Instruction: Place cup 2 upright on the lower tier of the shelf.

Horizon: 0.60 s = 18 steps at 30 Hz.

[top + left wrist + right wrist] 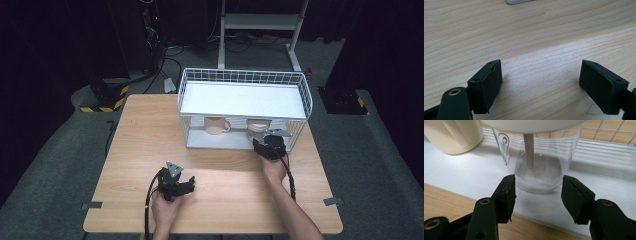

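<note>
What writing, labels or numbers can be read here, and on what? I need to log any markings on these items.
No readable text.
Clear glass: a thin outlined mark on its side, a looped shape; not legible as letters.
Cream mug: no print visible.
White wire rack: no label visible.
Grippers: no lettering visible.

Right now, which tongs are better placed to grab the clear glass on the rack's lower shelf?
Right. The right tongs sit at the clear glass, jaws flanking its base. The left tongs rest open over bare table.

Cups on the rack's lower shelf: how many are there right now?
2. A cream mug sits at the left; a clear glass stands at the right, just ahead of the right gripper. Others may be hidden.
</note>
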Each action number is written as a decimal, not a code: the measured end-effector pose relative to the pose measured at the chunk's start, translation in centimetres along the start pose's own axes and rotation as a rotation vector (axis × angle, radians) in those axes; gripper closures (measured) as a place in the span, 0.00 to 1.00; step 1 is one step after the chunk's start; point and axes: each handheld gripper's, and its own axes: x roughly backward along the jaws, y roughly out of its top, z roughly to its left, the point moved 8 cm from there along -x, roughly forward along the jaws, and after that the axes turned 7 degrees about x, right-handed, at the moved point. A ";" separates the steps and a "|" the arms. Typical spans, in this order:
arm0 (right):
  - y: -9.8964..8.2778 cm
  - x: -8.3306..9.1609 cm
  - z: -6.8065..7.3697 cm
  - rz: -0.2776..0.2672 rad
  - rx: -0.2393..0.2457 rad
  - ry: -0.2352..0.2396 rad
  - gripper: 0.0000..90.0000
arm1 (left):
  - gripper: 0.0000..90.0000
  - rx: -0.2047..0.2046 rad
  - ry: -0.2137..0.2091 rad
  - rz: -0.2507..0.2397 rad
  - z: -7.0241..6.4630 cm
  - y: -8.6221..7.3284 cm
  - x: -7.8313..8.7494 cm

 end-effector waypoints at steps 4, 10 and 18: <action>0.4 -0.2 -0.2 0.000 0.013 -0.005 0.51 | 0.21 0.000 0.000 -0.002 0.0 0.0 0.0; 0.7 -0.4 -0.2 0.013 0.001 -0.012 0.54 | 0.21 0.000 0.000 -0.002 0.0 0.0 0.0; 0.4 -1.0 -1.0 0.022 0.004 -0.026 0.56 | 0.21 -0.001 0.000 -0.002 0.0 0.0 0.0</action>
